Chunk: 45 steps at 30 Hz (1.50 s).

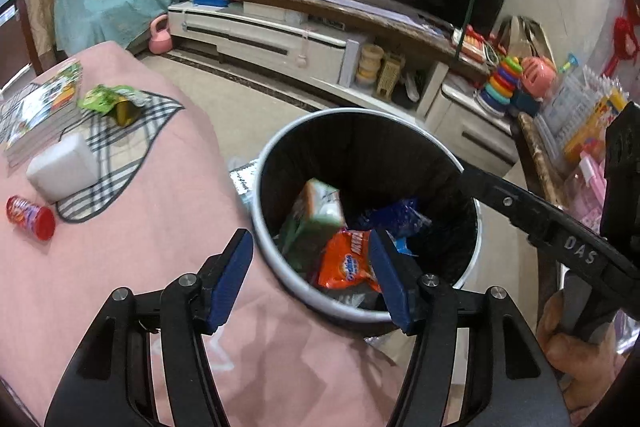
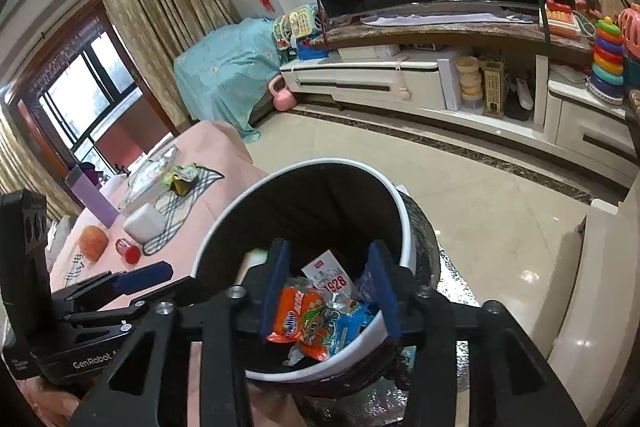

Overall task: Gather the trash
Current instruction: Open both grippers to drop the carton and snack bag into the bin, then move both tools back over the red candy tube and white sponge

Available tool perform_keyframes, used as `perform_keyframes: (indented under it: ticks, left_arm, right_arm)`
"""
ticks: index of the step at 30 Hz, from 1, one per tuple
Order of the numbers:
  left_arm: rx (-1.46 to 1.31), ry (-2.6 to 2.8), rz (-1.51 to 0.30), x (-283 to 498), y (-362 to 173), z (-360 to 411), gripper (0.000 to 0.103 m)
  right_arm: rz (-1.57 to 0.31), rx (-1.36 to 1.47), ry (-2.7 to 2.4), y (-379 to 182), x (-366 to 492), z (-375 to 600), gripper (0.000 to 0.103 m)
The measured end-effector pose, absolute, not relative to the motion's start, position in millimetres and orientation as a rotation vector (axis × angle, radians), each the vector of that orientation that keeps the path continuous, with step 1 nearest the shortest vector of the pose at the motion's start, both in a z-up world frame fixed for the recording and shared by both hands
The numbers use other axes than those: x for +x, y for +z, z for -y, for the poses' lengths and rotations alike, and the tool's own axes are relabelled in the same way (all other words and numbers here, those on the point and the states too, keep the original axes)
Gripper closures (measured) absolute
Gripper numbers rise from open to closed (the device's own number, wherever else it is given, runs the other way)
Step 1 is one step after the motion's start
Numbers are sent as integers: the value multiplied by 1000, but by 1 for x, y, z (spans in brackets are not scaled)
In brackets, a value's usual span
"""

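A white bin (image 1: 280,269) with a black liner stands beside the pink-covered table (image 1: 160,247); it also shows in the right wrist view (image 2: 404,227). Inside lie an orange snack packet (image 1: 346,261) (image 2: 296,315), a green carton (image 1: 316,215), blue wrappers and a white card. My left gripper (image 1: 312,277) is open and empty over the bin's near rim. My right gripper (image 2: 330,291) is open and empty above the bin's mouth. On the table lie a green wrapper (image 1: 110,101) (image 2: 180,175) and a red-capped can (image 1: 32,217) (image 2: 129,250).
The table also holds books (image 1: 40,107), a white box (image 1: 64,167) on a checked cloth, an apple (image 2: 93,242) and a purple bottle (image 2: 92,199). A TV stand with toys (image 1: 504,83) runs behind the bin. Tiled floor (image 2: 480,211) lies to the right.
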State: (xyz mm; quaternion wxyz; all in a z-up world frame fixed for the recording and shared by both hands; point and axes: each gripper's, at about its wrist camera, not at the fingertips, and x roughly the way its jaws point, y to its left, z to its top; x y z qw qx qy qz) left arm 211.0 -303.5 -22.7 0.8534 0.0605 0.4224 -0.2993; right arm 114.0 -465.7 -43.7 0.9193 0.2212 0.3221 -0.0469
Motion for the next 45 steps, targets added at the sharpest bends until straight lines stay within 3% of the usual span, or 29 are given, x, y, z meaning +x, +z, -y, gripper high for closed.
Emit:
perform_keyframes:
  ticks: [1,3,5,12,29,45]
  left_arm:
    - [120,-626,-886,211,-22,300,41]
    - [96,-602,-879,209,-21,284,40]
    - [81,-578,-876,208,-23,270,39]
    - [4,-477,-895,204,-35,208,38]
    - [-138,-288,-955,206,-68,84,35]
    - [-148,-188,-941,301,-60,90,27]
  right_arm:
    - [-655,457,-93,-42,113,464,47]
    - [-636,458,-81,-38,111,460,29]
    - [-621,464,-65,-36,109,454,20]
    - [-580,467,-9,-29,105,420,9]
    - [-667,370,171,-43,131,318,5]
    - [-703,330,202,-48,176,294,5]
